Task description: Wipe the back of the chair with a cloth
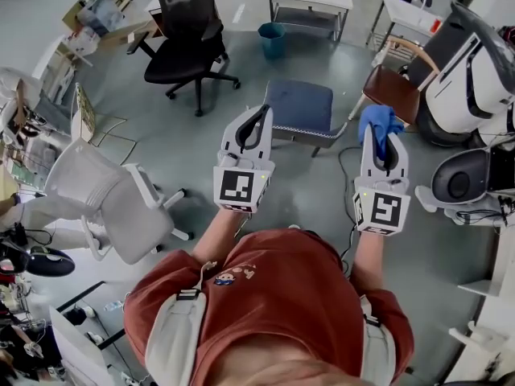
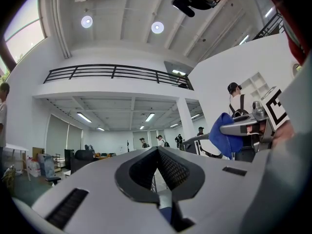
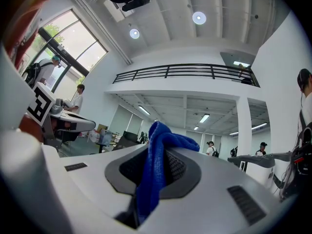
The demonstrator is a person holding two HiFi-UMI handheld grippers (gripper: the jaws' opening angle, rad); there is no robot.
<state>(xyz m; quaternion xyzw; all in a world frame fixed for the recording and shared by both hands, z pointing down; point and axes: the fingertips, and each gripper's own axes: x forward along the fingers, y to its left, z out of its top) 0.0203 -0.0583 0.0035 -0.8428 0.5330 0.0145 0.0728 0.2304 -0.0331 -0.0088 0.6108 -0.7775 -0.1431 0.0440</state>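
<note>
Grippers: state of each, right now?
Left gripper: shut, nothing between its jaws.
Right gripper: shut on a bright blue fabric cloth.

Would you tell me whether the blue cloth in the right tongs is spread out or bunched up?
Bunched up: the blue woven cloth sits pinched in the shut right tongs, crumpled above their tips.
</note>
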